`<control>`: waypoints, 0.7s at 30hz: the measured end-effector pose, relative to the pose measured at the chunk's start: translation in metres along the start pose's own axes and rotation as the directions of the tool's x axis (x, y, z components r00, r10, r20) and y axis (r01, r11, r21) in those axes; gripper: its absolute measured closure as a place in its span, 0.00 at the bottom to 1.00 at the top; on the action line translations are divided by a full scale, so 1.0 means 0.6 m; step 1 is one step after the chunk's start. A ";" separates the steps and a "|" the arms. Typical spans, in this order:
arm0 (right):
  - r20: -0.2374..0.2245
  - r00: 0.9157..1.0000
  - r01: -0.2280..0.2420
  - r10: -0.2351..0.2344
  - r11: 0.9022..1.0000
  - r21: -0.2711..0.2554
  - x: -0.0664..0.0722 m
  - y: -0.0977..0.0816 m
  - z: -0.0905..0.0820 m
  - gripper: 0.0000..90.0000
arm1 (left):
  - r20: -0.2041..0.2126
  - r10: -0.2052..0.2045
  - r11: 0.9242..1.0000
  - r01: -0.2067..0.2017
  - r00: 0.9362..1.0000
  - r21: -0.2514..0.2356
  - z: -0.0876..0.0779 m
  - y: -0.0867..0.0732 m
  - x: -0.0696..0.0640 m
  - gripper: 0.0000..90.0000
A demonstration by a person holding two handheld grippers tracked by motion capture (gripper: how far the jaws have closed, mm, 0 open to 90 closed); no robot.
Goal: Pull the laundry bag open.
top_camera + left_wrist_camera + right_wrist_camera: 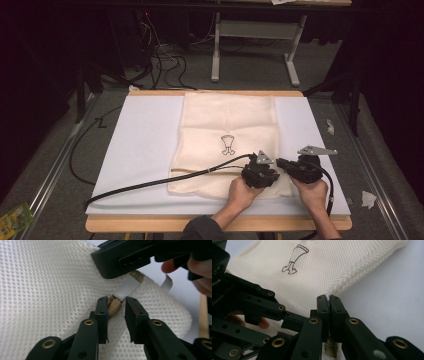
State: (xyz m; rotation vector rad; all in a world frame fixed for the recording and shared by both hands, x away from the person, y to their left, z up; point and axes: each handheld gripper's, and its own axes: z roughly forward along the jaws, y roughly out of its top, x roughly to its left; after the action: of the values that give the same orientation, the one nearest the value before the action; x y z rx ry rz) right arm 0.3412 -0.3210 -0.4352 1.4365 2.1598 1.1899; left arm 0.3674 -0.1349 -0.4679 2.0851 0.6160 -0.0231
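A cream mesh bag [227,125] with a small dark printed figure [228,145] lies flat on the white board [145,145]. Both grippers meet at its near right corner. My left gripper [117,306] is open, its jaws standing to either side of a wooden bead [115,307] on the bag's white drawstring ribbon [127,287]. The bead rests against one pad, with a gap to the other. My right gripper [328,298] is shut on that ribbon just past the bead, where a second bead [137,276] peeks out beneath its jaws. From above, left gripper [274,174] and right gripper [281,163] nearly touch.
The board sits on a wooden table [150,223]. The left gripper's black cable [150,183] trails left across the board and the bag's near edge. Behind the table stand a grey desk frame [255,30] and floor cables. Paper scraps [368,199] lie on the floor at right.
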 end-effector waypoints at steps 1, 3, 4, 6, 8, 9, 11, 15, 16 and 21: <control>0.000 1.000 0.000 0.000 1.000 -0.001 0.000 0.000 0.000 0.99 | 0.000 0.004 1.000 -0.004 1.000 0.000 0.000 0.000 0.000 0.81; 0.000 1.000 0.000 0.000 1.000 -0.001 -0.001 0.000 0.000 0.99 | 0.002 0.007 1.000 -0.007 1.000 -0.002 -0.001 -0.001 0.000 0.81; 0.003 1.000 0.003 -0.003 1.000 0.003 -0.001 -0.001 0.000 0.99 | 0.002 0.010 1.000 -0.010 1.000 -0.003 -0.001 -0.002 -0.001 0.81; 0.003 1.000 0.001 -0.001 1.000 0.000 -0.001 0.000 0.000 0.99 | 0.005 0.015 1.000 -0.015 1.000 -0.007 -0.002 -0.003 -0.002 0.82; 0.004 1.000 0.002 -0.002 1.000 -0.001 0.000 -0.001 0.000 0.99 | 0.011 0.012 1.000 -0.012 1.000 -0.010 -0.003 -0.004 -0.002 0.82; 0.004 1.000 0.002 -0.002 1.000 -0.001 0.000 -0.001 0.000 0.99 | 0.012 0.015 1.000 -0.014 1.000 -0.010 -0.004 -0.004 -0.002 0.83; 0.003 1.000 0.005 -0.005 1.000 -0.002 -0.001 -0.001 -0.001 0.99 | 0.016 0.017 1.000 -0.017 1.000 -0.014 -0.006 -0.004 -0.001 0.83; 0.003 1.000 0.000 0.000 1.000 -0.005 -0.003 -0.003 -0.002 0.99 | 0.021 0.019 1.000 -0.019 1.000 -0.018 -0.007 -0.005 -0.002 0.84; 0.003 1.000 -0.003 0.003 1.000 -0.004 -0.004 -0.005 -0.002 0.99 | 0.022 0.019 1.000 -0.018 1.000 -0.019 -0.007 -0.006 -0.002 0.85; 0.000 1.000 -0.006 0.006 1.000 -0.005 -0.005 -0.006 -0.002 0.99 | 0.039 0.004 1.000 -0.003 0.999 -0.022 -0.007 -0.005 0.002 0.85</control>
State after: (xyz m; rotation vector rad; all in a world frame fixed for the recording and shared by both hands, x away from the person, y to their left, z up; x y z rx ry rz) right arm 0.3396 -0.3250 -0.4380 1.4420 2.1519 1.1969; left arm 0.3661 -0.1298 -0.4681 2.0599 0.5866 -0.0548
